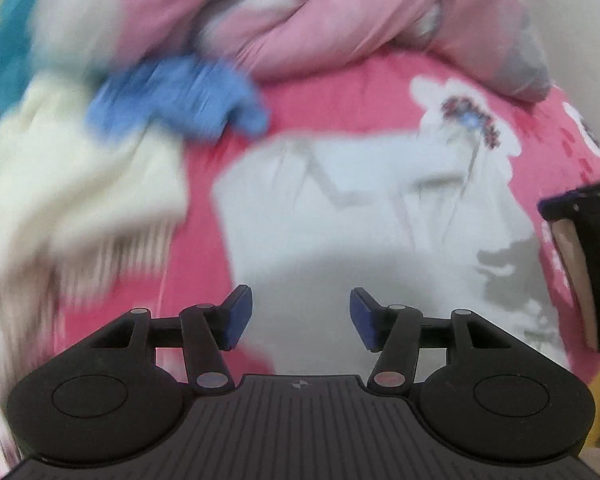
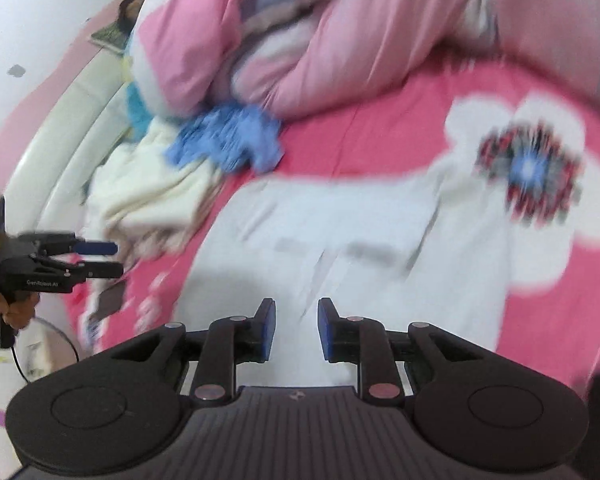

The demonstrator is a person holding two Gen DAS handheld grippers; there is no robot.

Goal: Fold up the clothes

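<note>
A: Where lies the white garment [image 1: 340, 216]?
B: Flat on the pink bedsheet [image 1: 340, 92], below both grippers.
A: And the jaws?
B: Left gripper [image 1: 301, 318] and right gripper [image 2: 297, 330] stand apart, holding nothing

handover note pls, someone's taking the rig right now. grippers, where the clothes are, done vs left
Left gripper: open, nothing between the jaws.
Right gripper: open with a narrower gap, also empty.
White garment: flat on the pink floral bedsheet, looks folded into a rough rectangle, though the frames are blurred.
Cream garment and blue garment: crumpled at the sheet's far left, against the pink duvet.
Done: white piece, apparently.
Left: cream and blue pieces, probably.
</note>
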